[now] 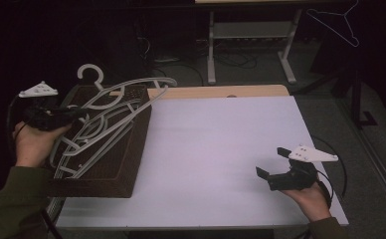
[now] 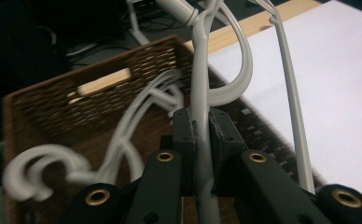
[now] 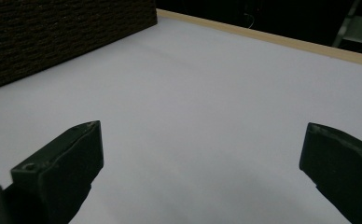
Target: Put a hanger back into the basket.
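Left tool (image 2: pixel 202 140) clamps a white hanger (image 2: pixel 198 88) above the wicker basket (image 1: pixel 126 149), hook (image 1: pixel 90 73) pointing away; right tool (image 1: pixel 273 169) gapes wide, empty, over the tabletop (image 1: pixel 221 144).

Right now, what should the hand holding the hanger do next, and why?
Probably lift it slowly up and over toward the white table. The left gripper is already shut on one white hanger, but that hanger lies among other hangers in the brown basket, so a quick pull might drag them along. The right gripper waits open above the table.

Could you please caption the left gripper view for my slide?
Left gripper clamps a white hanger above the wicker basket.
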`<state>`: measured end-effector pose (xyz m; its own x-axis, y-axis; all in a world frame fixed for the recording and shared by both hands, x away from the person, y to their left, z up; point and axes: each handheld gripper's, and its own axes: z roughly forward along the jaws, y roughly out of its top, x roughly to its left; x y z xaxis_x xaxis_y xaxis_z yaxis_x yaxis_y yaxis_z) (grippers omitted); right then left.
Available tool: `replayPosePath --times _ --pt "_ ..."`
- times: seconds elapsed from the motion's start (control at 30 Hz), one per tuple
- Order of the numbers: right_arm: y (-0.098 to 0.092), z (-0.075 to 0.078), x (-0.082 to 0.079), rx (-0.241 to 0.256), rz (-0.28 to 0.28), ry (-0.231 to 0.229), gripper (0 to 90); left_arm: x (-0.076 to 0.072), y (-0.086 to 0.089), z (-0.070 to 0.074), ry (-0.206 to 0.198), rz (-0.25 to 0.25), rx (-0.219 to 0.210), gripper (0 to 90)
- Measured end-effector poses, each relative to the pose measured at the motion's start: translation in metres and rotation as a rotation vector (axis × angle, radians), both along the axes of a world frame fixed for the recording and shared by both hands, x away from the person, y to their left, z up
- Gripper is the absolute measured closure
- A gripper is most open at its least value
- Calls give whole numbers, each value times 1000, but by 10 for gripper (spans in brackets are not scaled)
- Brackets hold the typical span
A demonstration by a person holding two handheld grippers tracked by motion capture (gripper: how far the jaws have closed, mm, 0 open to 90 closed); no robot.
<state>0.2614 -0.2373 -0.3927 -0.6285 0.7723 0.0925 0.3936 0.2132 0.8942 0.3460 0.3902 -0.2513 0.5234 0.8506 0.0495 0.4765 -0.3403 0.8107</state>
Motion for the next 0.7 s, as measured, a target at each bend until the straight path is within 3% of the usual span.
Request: replayPosePath --times 0.43,0.53,0.7 --pt "0 -2 1 -5 -6 6 0 -10 69 -13 14 134 41 828" --pt "0 -3 2 -6 -6 5 0 -10 77 -19 28 152 44 828" --pt "0 -3 2 -9 -6 6 0 -4 76 -30 58 147 61 827"
